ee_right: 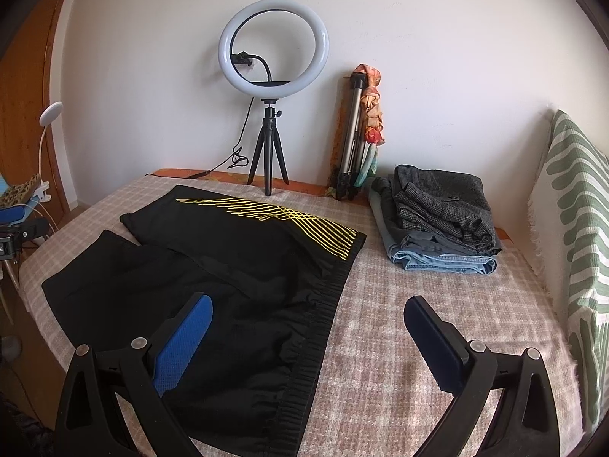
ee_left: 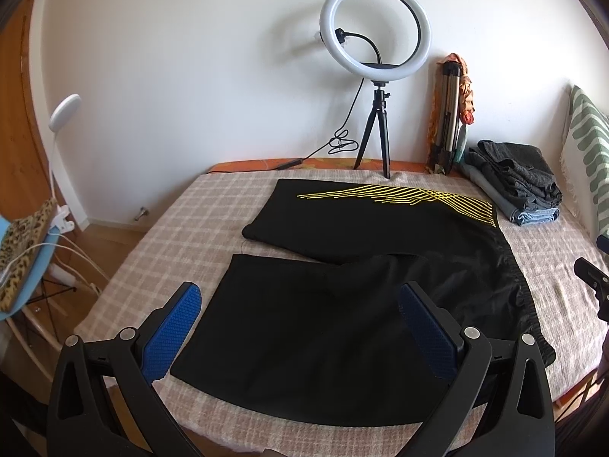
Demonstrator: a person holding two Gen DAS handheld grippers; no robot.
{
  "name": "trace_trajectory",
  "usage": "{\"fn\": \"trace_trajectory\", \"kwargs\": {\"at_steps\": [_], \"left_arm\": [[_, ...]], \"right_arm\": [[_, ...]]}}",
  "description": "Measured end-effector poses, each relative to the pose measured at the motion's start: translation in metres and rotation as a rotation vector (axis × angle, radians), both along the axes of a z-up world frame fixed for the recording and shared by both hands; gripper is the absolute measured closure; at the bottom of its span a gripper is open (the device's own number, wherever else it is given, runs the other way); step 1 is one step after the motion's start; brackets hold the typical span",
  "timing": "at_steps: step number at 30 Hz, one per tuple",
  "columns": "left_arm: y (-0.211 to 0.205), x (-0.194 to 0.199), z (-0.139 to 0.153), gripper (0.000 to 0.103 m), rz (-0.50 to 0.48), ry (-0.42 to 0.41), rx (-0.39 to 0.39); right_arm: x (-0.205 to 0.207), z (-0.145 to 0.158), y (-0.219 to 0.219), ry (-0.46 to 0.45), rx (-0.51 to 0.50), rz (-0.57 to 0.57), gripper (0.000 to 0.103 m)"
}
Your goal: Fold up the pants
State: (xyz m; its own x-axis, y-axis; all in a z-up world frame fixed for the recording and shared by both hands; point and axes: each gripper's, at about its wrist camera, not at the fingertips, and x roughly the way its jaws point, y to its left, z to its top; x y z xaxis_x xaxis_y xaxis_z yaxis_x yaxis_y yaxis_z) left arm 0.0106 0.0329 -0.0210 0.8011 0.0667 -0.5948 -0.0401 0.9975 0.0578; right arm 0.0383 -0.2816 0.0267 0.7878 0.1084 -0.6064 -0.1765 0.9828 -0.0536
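Observation:
Black pants (ee_left: 323,327) with yellow stripes on the far leg lie spread flat on the checked bed cover (ee_left: 160,228), legs to the left and waistband (ee_right: 316,342) to the right. My left gripper (ee_left: 300,297) is open and empty, hovering above the near leg. My right gripper (ee_right: 308,308) is open and empty, hovering above the waistband end of the pants (ee_right: 228,266). Neither gripper touches the cloth.
A ring light on a small tripod (ee_left: 375,76) stands at the far bed edge, with a folded tripod (ee_left: 447,114) beside it. A stack of folded clothes (ee_right: 441,221) lies at the back right. A green-patterned cushion (ee_right: 571,228) stands at the right. A chair with a lamp (ee_left: 30,236) stands left.

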Motion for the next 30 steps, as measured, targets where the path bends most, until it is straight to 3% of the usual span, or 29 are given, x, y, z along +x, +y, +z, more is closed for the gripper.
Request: {"fn": "trace_trajectory", "kwargs": {"at_steps": [4,13,18,20,30], "left_arm": [[0.01,-0.002,-0.01,0.0,-0.01,0.015,-0.016],[0.05,0.0,-0.04,0.022,0.033,0.119,-0.068],[0.074,0.0,-0.053,0.042,0.056,0.193,-0.136],[0.083,-0.001,-0.059,0.046,0.064,0.224,-0.156],[0.119,-0.004,-0.088,0.047,0.126,0.373,-0.24]], "right_arm": [[-0.004,-0.009,0.005,0.001,0.001,0.079,0.004],[-0.009,-0.039,0.023,0.116,-0.026,0.288,0.02],[-0.016,-0.059,0.039,0.194,-0.082,0.428,0.034],[-0.02,-0.067,0.043,0.226,-0.093,0.476,0.039],[-0.04,-0.095,0.054,0.288,-0.257,0.63,0.042]]}}
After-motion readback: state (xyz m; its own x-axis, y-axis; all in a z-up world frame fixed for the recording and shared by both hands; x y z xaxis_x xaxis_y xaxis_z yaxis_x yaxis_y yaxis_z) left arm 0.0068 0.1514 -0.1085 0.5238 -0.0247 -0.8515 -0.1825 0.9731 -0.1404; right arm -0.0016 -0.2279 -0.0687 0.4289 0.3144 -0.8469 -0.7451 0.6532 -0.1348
